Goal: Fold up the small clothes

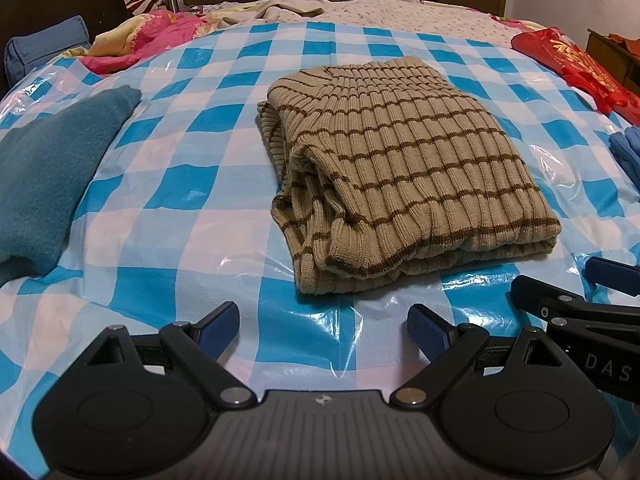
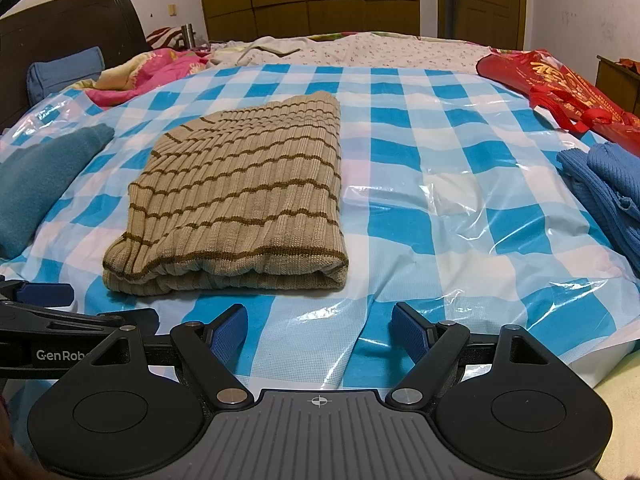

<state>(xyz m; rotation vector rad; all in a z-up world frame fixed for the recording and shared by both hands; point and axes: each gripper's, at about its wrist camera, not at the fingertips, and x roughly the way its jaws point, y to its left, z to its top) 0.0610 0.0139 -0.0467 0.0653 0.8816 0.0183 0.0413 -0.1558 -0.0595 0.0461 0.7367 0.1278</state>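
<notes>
The striped sweater (image 1: pixel 404 168) lies folded into a compact rectangle on the checked sheet (image 1: pixel 192 240) covering the bed. Left hand-held gripper (image 1: pixel 322 330) and right hand-held gripper (image 2: pixel 318 326) sit just before the sweater, jaws wide, empty. This piece looks done; a blue garment (image 2: pixel 604 188) right of the sweater seems unfolded.

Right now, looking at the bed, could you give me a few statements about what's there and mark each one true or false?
1. The striped sweater lies folded on the checked plastic sheet. True.
2. The left gripper is clamped on the sweater. False: its fingers are spread, holding nothing, short of the sweater's near edge.
3. A teal cloth lies left of the sweater, apart from it. True.
4. The red bag sits on top of the sweater. False: it lies at the far right of the bed.
5. The right gripper is open and empty. True.
6. The blue knit garment lies under the sweater. False: it is off at the right edge.
</notes>
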